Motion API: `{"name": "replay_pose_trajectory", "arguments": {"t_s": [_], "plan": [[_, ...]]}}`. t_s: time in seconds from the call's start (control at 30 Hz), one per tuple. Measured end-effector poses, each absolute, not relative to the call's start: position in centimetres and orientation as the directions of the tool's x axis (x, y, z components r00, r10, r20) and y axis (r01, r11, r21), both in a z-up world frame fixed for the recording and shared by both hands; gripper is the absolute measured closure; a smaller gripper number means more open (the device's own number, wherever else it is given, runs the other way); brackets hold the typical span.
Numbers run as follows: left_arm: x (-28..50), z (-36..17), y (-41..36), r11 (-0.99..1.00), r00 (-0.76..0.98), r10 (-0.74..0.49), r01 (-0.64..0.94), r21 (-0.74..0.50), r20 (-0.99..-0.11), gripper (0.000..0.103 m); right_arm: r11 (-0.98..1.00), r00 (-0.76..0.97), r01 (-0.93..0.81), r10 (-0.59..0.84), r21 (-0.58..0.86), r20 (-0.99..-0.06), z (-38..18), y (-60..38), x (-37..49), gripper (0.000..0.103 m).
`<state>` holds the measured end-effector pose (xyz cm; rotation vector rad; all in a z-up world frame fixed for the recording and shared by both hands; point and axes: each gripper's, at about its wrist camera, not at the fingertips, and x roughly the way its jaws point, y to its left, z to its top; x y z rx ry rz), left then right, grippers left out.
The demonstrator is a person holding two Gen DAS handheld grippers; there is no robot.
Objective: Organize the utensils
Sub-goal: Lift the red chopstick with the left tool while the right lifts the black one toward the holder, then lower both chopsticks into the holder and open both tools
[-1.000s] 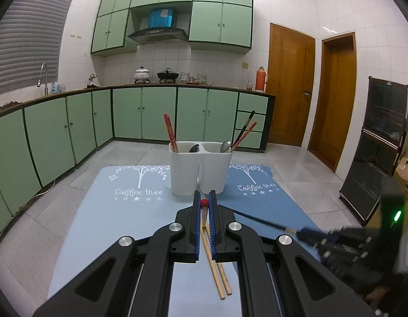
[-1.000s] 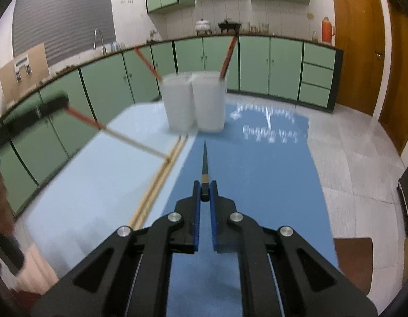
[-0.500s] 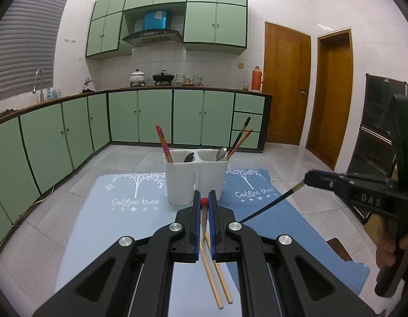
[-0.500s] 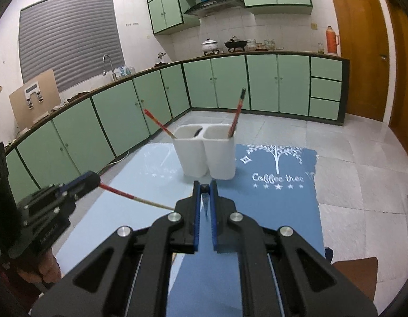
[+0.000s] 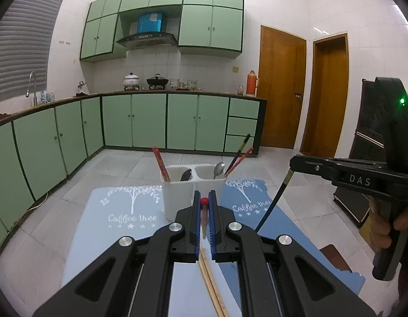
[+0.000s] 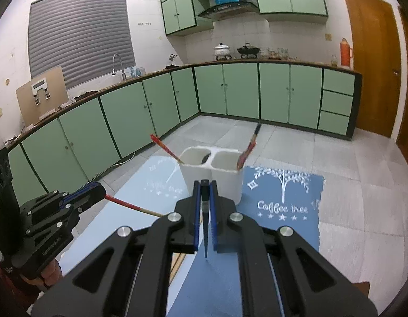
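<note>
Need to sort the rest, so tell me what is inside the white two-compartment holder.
In the white holder, the left compartment holds red chopsticks and a dark spoon; the right holds a metal spoon and dark and red chopsticks. Their lower ends are hidden by the walls.

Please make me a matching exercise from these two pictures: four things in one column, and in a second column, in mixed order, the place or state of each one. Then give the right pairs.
Things
1. red-topped chopstick
2. black chopstick
3. white two-part holder
4. blue mat

Places or states
A. lies flat on the table under the holder
B. clamped in the right hand-held gripper
C. stands on the mat with spoons and chopsticks inside
D. clamped in the left hand-held gripper

Pairs: 1-D, 2-B, 3-C, 4-A
</note>
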<state>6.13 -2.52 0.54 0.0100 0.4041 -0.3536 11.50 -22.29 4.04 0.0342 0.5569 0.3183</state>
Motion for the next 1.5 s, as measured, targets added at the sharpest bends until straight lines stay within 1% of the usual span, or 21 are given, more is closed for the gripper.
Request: {"name": "replay_pose_trajectory", "arguments": {"t_s": [0.17, 0.27, 0.47, 0.57, 0.63, 0.83, 1.17, 1.23, 1.3, 1.33, 1.4, 1.43, 1.47, 1.5], "plan": [[6.8, 2.3, -2.4, 0.939, 0.87, -0.336, 0.34, -0.054, -0.361, 0.097, 0.941, 0.809, -0.317, 0.334, 0.119, -0.484, 6.3, -22.2, 12.6, 0.097], [7.4, 4.3, -2.2, 0.941, 0.888, -0.332, 0.337, -0.04, -0.318, 0.097, 0.938, 0.826, -0.33, 0.339, 0.101, -0.45, 8.4, -22.1, 13.3, 0.097], [9.5, 8.3, -2.5, 0.945, 0.921, -0.318, 0.327, 0.004, -0.224, 0.097, 0.939, 0.875, -0.338, 0.337, 0.062, -0.349, 13.3, -22.2, 15.7, 0.097], [11.0, 9.2, -2.8, 0.947, 0.928, -0.307, 0.319, 0.023, -0.212, 0.097, 0.942, 0.885, -0.331, 0.333, 0.064, -0.326, 14.6, -22.5, 17.8, 0.097], [12.1, 9.3, -3.0, 0.95, 0.931, -0.297, 0.311, 0.032, -0.213, 0.097, 0.944, 0.89, -0.323, 0.326, 0.065, -0.319, 14.8, -22.7, 19.2, 0.097], [15.2, 8.7, -2.9, 0.954, 0.923, -0.282, 0.3, 0.029, -0.26, 0.097, 0.956, 0.896, -0.286, 0.29, 0.064, -0.336, 13.0, -23.2, 23.5, 0.097], [19.3, 5.8, -3.7, 0.953, 0.893, -0.273, 0.301, 0.026, -0.358, 0.097, 0.958, 0.864, -0.274, 0.284, 0.086, -0.416, 8.3, -22.7, 26.9, 0.097], [19.9, 5.3, -3.8, 0.954, 0.884, -0.274, 0.3, 0.011, -0.378, 0.094, 0.959, 0.858, -0.272, 0.277, 0.076, -0.432, 7.6, -22.6, 26.8, 0.096], [19.8, 4.8, -3.5, 0.955, 0.882, -0.274, 0.296, 0.0, -0.383, 0.078, 0.961, 0.861, -0.269, 0.273, 0.071, -0.43, 7.4, -22.6, 26.4, 0.093], [19.6, 4.8, -3.4, 0.956, 0.885, -0.273, 0.292, -0.006, -0.376, 0.074, 0.961, 0.863, -0.266, 0.271, 0.073, -0.426, 7.4, -22.5, 26.1, 0.092], [19.3, 5.0, -3.1, 0.957, 0.889, -0.274, 0.291, -0.009, -0.367, 0.073, 0.963, 0.871, -0.258, 0.268, 0.081, -0.412, 7.6, -23.1, 25.3, 0.09], [19.2, 5.3, -3.0, 0.957, 0.891, -0.273, 0.289, -0.01, -0.362, 0.072, 0.963, 0.874, -0.257, 0.268, 0.082, -0.405, 7.8, -23.2, 25.0, 0.086], [18.9, 5.4, -3.0, 0.958, 0.894, -0.272, 0.287, -0.011, -0.355, 0.071, 0.965, 0.883, -0.248, 0.259, 0.078, -0.392, 8.0, -23.5, 24.4, 0.08], [18.4, 5.5, -2.8, 0.959, 0.899, -0.27, 0.284, -0.01, -0.344, 0.067, 0.968, 0.891, -0.241, 0.251, 0.074, -0.378, 8.2, -23.7, 23.6, 0.078]]}}
